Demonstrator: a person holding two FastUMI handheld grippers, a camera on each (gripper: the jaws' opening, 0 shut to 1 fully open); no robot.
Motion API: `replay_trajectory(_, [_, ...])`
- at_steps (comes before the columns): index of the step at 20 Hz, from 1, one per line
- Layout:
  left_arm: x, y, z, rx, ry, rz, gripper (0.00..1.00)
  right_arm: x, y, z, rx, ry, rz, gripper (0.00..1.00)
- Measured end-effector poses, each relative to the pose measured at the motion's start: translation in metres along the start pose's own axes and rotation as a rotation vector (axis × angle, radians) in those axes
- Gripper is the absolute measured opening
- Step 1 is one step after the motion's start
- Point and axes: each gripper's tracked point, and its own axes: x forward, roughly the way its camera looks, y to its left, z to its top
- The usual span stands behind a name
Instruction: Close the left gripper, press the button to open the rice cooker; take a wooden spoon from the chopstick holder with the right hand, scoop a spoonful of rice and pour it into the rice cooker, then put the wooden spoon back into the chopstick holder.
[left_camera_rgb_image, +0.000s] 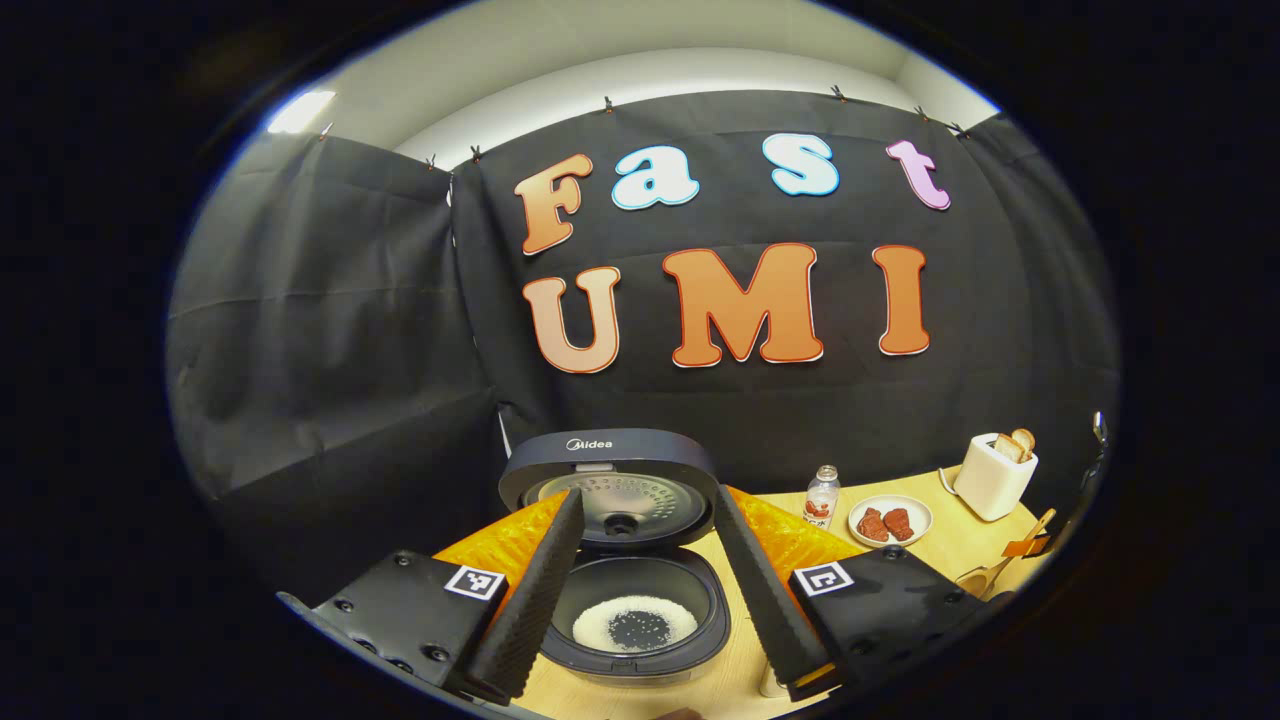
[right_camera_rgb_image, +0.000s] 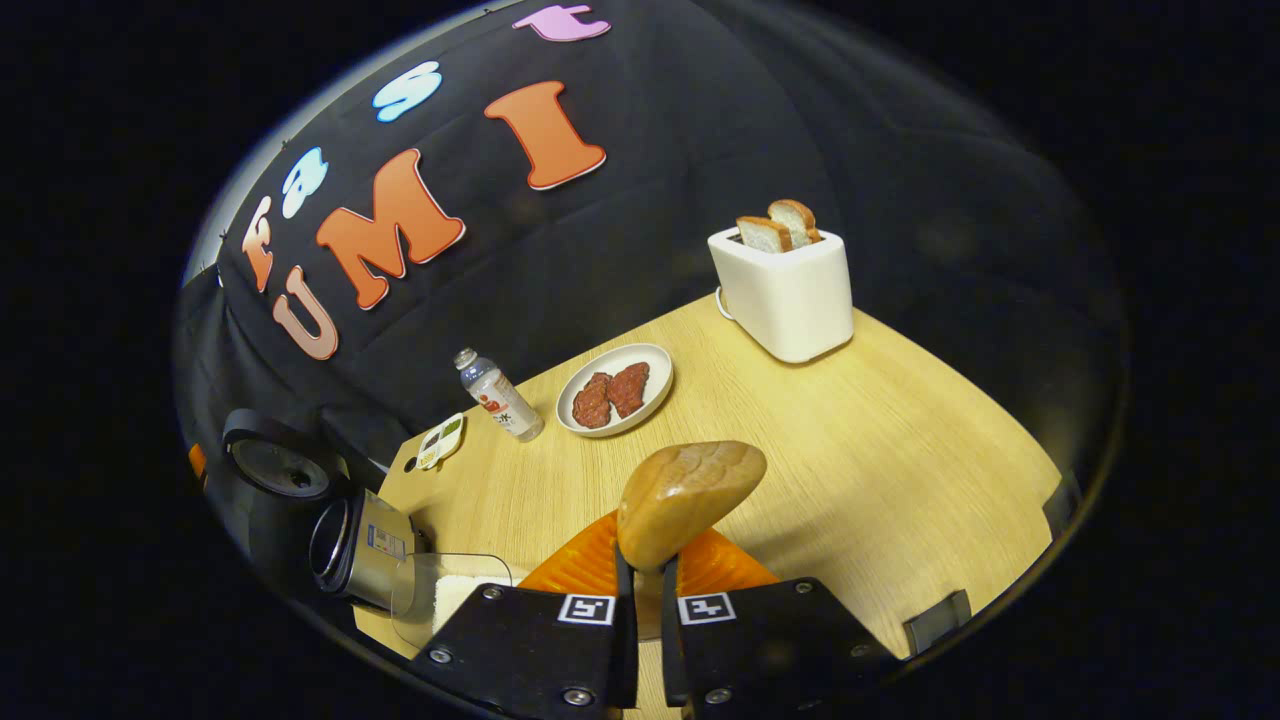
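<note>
Rice cooker (left_camera_rgb_image: 620, 560) sits on the wooden table (right_camera_rgb_image: 880, 440) with its lid (left_camera_rgb_image: 610, 480) raised, a ring of white rice lying in the dark inner pot. The left gripper (left_camera_rgb_image: 650, 600) hovers just above it, fingers spread wide apart. The right gripper (right_camera_rgb_image: 645, 590) pinches the wooden spoon (right_camera_rgb_image: 688, 500) by its neck, bowl upward. Farther off stand a small bottle (right_camera_rgb_image: 500, 400), a plate of reddish meat (right_camera_rgb_image: 615, 390) and a white toaster (right_camera_rgb_image: 785, 285) with two bread slices.
</note>
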Motion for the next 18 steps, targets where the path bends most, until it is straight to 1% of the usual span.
replay_trajectory(3, [0.001,0.008,0.000,-0.012,-0.021,0.007,0.84,-0.023,0.026,0.024,-0.074,-0.055,0.014,0.09])
replay_trajectory(4, [0.002,0.009,-0.001,-0.013,-0.026,0.005,0.96,-0.031,0.038,0.028,-0.099,-0.058,0.027,0.09])
replay_trajectory(6, [0.004,0.014,-0.003,-0.010,-0.029,0.001,0.96,-0.047,0.064,0.037,-0.136,-0.076,0.060,0.09])
replay_trajectory(8, [0.006,0.020,-0.007,-0.018,-0.025,-0.003,0.96,-0.055,0.099,0.039,-0.156,-0.096,0.117,0.09])
replay_trajectory(9, [0.007,0.022,-0.008,-0.026,-0.026,-0.006,0.96,-0.058,0.112,0.036,-0.166,-0.093,0.143,0.09])
replay_trajectory(11, [0.010,0.032,-0.011,-0.031,-0.023,-0.004,0.96,-0.055,0.134,0.023,-0.200,-0.079,0.172,0.09])
replay_trajectory(14, [0.011,0.050,-0.012,-0.039,-0.028,0.012,0.96,-0.047,0.156,0.002,-0.295,-0.065,0.173,0.09])
replay_trajectory(15, [0.011,0.057,-0.014,-0.042,-0.027,0.025,0.84,-0.044,0.162,-0.006,-0.341,-0.071,0.166,0.09])
replay_trajectory(16, [0.011,0.062,-0.017,-0.045,-0.022,0.031,0.90,-0.038,0.166,-0.012,-0.390,-0.080,0.152,0.09])
replay_trajectory(18, [0.011,0.073,-0.024,-0.046,-0.008,0.044,0.90,-0.024,0.169,-0.033,-0.502,-0.074,0.109,0.09])
